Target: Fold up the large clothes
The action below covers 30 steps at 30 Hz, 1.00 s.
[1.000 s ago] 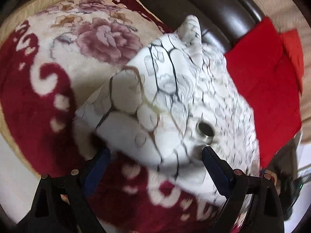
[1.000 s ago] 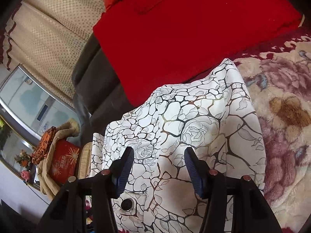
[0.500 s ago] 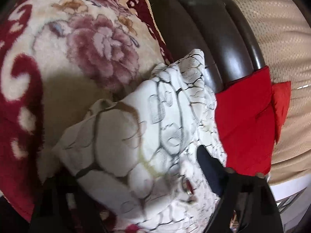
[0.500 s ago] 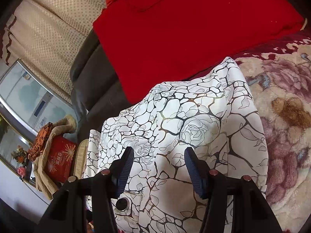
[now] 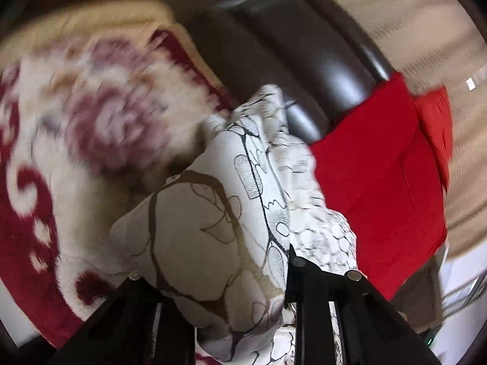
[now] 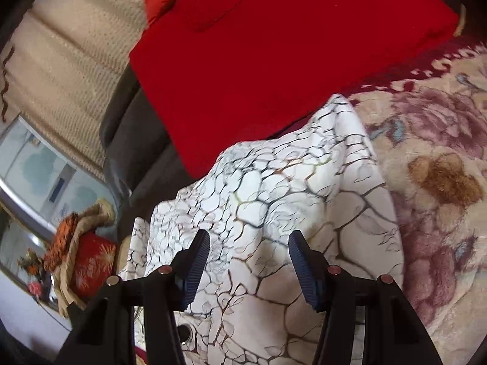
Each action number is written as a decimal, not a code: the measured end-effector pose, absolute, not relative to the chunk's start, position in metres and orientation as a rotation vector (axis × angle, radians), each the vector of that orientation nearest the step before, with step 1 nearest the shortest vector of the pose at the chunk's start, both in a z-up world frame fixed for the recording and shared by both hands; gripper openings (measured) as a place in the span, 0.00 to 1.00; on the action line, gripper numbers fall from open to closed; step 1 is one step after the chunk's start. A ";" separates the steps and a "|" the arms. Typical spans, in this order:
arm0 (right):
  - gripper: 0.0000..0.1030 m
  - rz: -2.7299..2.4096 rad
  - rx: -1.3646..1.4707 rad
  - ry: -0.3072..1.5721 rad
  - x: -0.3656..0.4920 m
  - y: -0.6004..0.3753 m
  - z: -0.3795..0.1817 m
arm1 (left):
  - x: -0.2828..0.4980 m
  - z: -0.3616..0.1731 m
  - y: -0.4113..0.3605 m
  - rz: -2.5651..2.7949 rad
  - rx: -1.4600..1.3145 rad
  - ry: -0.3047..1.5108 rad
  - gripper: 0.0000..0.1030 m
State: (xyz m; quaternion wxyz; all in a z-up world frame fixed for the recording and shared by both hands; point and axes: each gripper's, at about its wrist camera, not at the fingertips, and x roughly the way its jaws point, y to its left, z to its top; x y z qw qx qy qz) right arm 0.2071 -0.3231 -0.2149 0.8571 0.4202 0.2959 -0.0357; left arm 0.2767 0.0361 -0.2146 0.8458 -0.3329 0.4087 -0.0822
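Fabric: a white crackle-print garment (image 5: pixel 213 228) lies on a floral blanket (image 5: pixel 91 127), bunched between the closing left gripper (image 5: pixel 213 276). Right gripper (image 6: pixel 249 258) hovers spread above it, empty.

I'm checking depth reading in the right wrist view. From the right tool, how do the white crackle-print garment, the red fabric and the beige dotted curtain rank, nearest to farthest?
1. White crackle-print garment: directly under and ahead of the right tool, between its open fingers.
2. Red fabric: beyond the garment, upper centre.
3. Beige dotted curtain: farthest, upper left, behind the dark sofa.
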 end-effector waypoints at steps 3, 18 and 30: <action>0.57 -0.091 0.941 0.601 0.202 -0.337 -0.217 | 0.272 -0.174 0.004 -0.222 -0.553 0.819 0.21; 0.57 -0.162 1.255 0.419 0.149 -0.432 -0.229 | 0.170 -0.187 -0.276 -0.608 0.334 0.901 0.21; 0.74 0.052 1.331 0.543 0.175 -0.431 -0.239 | 0.159 -0.125 -0.174 -0.911 0.169 0.788 0.74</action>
